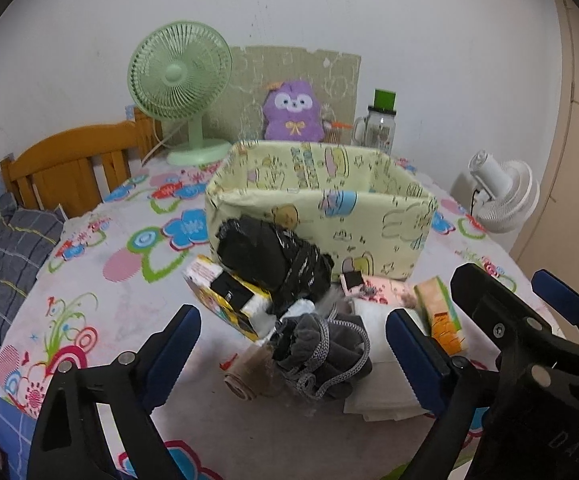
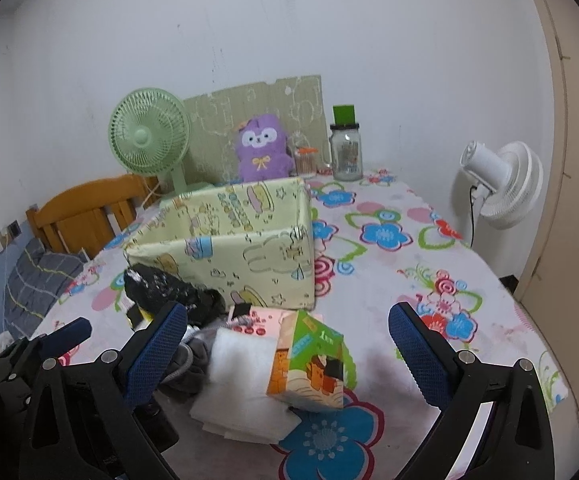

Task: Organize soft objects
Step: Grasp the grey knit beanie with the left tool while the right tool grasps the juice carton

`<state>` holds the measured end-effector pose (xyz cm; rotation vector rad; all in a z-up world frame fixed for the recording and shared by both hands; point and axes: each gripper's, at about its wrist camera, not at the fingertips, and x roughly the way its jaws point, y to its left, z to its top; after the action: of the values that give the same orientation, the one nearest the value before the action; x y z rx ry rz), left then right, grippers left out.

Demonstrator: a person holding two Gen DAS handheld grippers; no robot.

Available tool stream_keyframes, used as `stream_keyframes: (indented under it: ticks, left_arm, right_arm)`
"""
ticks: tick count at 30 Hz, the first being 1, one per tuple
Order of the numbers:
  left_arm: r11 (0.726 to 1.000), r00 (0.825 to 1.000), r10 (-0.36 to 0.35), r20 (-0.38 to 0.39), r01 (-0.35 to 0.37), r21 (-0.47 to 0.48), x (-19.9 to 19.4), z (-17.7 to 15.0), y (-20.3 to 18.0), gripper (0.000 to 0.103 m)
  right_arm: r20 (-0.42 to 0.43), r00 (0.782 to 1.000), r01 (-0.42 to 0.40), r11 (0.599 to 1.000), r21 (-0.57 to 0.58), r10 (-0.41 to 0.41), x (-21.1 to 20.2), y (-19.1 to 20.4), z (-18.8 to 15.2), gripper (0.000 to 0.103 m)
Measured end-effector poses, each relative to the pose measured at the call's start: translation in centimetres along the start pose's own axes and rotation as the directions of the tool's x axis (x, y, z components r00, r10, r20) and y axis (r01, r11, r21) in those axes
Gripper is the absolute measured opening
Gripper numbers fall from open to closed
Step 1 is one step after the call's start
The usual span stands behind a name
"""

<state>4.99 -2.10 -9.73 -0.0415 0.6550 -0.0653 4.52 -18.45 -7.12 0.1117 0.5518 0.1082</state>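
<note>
soft pile: heap of soft things on the bench, just in front of the fabric bin (image 1: 321,216), some touching its front wall
black bag (image 1: 269,256): shiny, crumpled, on top of the heap, leaning against the bin front
grey pouch (image 1: 321,348): dark grey cloth with a grey drawstring cord, bunched, at the near edge of the heap
white pads (image 2: 241,360): folded white sheets, stacked, under and beside the pouch
tissue pack (image 2: 309,364): green and orange printed wrap, tilted, resting on the white pads
yellow pack (image 1: 229,300): yellow and white wrapped pack, left of the black bag, lying flat
pink pack (image 1: 373,290): small, flat, touching the bin's base
bin: pale yellow cartoon print, open top, looks empty from here
bench (image 1: 129,264): covered by a white flower-print cloth
back of bench: green fan (image 1: 181,88), purple plush (image 1: 293,110), glass jar (image 1: 381,128) with green lid, against a white wall
room: white fan (image 2: 501,184) to the right, wooden chair (image 1: 73,168) to the left
left gripper (image 1: 293,344): jaws wide apart, holding nothing, hovering over the grey pouch, pads clear of it
right gripper (image 2: 289,356): jaws wide apart, holding nothing, tissue pack and white pads between them, not pressed
</note>
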Motion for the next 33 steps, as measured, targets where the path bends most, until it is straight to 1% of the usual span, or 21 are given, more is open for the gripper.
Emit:
stream_keyframes:
  ticks: [2,5,8,11,14,16,18,21,23,24,25,26,33]
  left_arm:
    - [1.0,1.0,-0.003,-0.017,0.003,-0.008,0.5,-0.3,0.0,0.093]
    - [1.0,0.999,0.005,-0.041,-0.006,-0.023,1.3,-0.6,0.1,0.089]
    - [1.0,0.998,-0.01,-0.062,0.008,-0.024,2.0,-0.8,0.0,0.084]
    - [1.0,0.998,-0.019,-0.068,0.018,-0.018,2.3,-0.8,-0.3,0.078]
    - [1.0,0.997,-0.02,-0.079,0.02,-0.001,2.8,-0.9,-0.7,0.071]
    - [1.0,0.996,-0.023,-0.088,0.024,0.007,3.1,-1.0,-1.0,0.063]
    - [1.0,0.996,-0.022,-0.091,0.023,0.014,3.3,-1.0,-1.2,0.059]
    - [0.999,0.996,0.0,-0.091,0.003,0.036,3.5,-1.0,-1.6,0.057]
    - [0.999,0.996,0.011,-0.091,-0.006,0.052,3.6,-1.1,-1.8,0.056]
    - [0.998,0.996,0.017,-0.092,-0.011,0.064,3.6,-1.1,-2.0,0.055]
    - [0.996,0.996,0.028,-0.09,-0.021,0.082,3.6,-1.2,-2.2,0.054]
    - [0.994,0.996,0.043,-0.084,-0.034,0.102,3.6,-1.3,-2.6,0.053]
    - [0.994,0.996,0.015,-0.084,-0.005,0.108,3.5,-1.3,-2.9,0.047]
  right_arm:
    - [-0.016,1.0,0.006,1.0,-0.002,-0.006,0.7,-0.1,-0.2,0.1]
    - [-0.036,0.999,0.014,1.0,-0.002,-0.014,1.5,-0.3,-0.5,0.1]
    - [-0.065,0.998,0.017,1.0,0.007,-0.017,2.6,-0.6,-0.7,0.097]
    - [-0.089,0.996,0.023,1.0,0.02,-0.021,3.4,-0.8,-0.8,0.094]
    - [-0.128,0.991,0.044,0.999,0.027,-0.041,4.4,-1.0,-1.0,0.092]
    - [-0.151,0.988,0.048,0.998,0.032,-0.042,4.9,-1.1,-1.2,0.088]
    - [-0.177,0.984,0.044,0.998,0.048,-0.035,5.5,-1.3,-1.4,0.084]
    - [-0.193,0.98,0.048,0.998,0.051,-0.037,5.9,-1.2,-1.5,0.079]
    - [-0.212,0.977,0.036,0.998,0.06,-0.022,6.3,-1.3,-1.7,0.075]
    - [-0.218,0.976,0.028,0.998,0.064,-0.014,6.5,-1.3,-1.8,0.067]
    - [-0.24,0.971,0.023,0.997,0.069,-0.006,6.9,-1.3,-2.0,0.055]
    - [-0.255,0.967,0.02,0.997,0.075,0.0,7.2,-1.4,-2.1,0.053]
    - [-0.236,0.972,0.032,0.998,0.045,-0.02,6.8,-0.8,-1.9,0.036]
